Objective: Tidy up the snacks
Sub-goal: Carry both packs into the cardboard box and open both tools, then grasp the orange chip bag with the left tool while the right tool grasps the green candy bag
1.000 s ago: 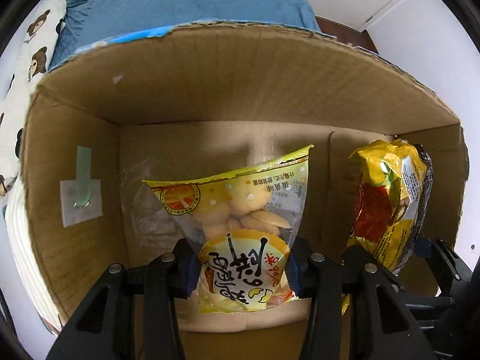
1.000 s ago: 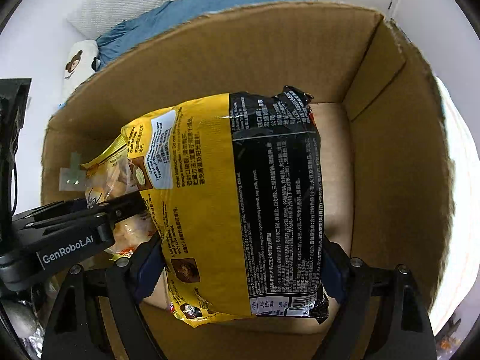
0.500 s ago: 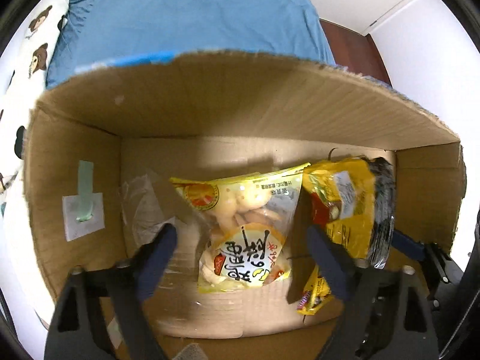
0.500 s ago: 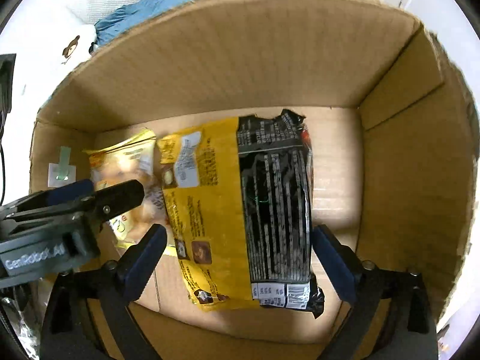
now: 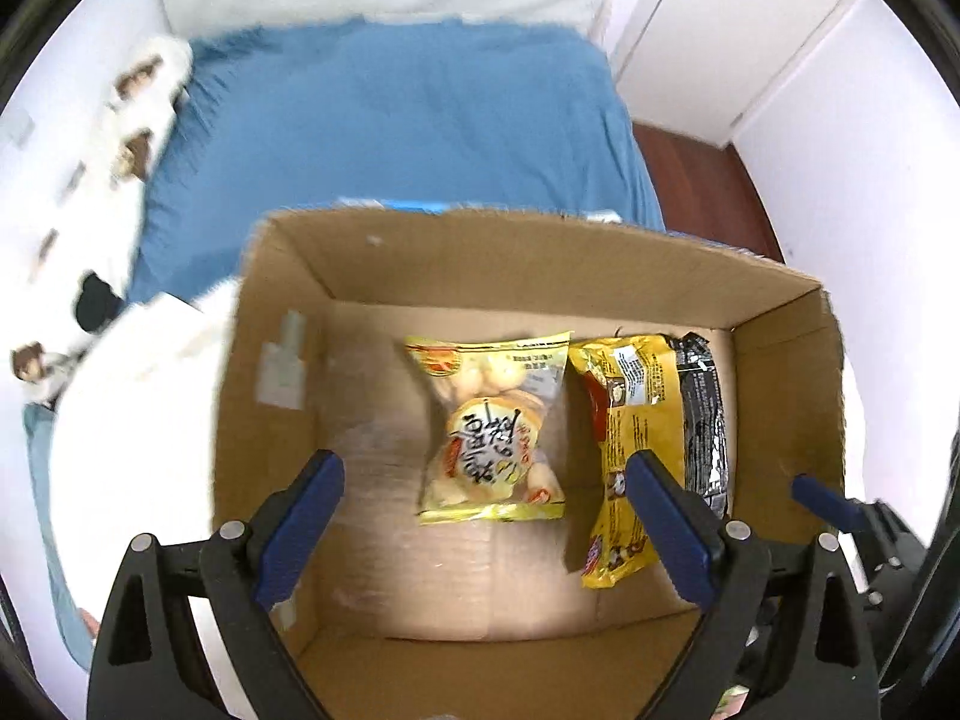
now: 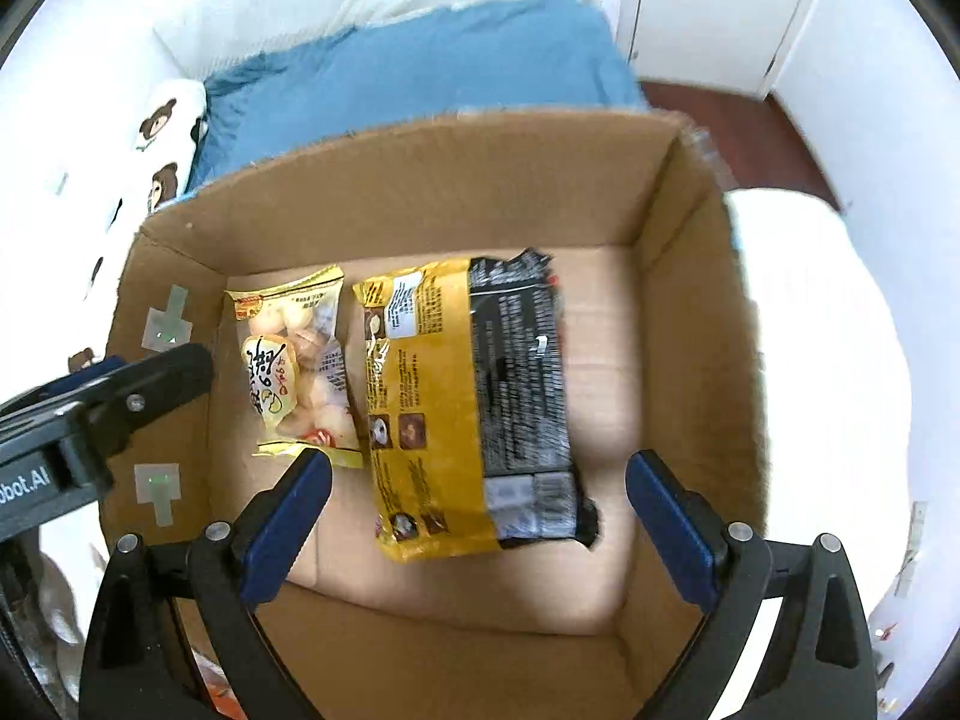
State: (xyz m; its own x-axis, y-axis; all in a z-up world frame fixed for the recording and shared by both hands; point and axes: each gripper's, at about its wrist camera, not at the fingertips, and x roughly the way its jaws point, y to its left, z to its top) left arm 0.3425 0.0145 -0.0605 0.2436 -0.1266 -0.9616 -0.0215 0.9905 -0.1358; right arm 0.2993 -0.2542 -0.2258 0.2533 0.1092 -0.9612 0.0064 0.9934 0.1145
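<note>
Both grippers have let go and pulled up out of the cardboard box since a second ago. Left gripper and right gripper hover above it, jaws spread wide and empty. On the box floor, the biscuit bag lies flat, with the yellow-and-black noodle pack just beside it toward the box's right wall. Risk seems low: a careless return could clip the box wall or crush the biscuits.

cardboard box | inside: biscuit bag left, just beside noodle packet right
</note>
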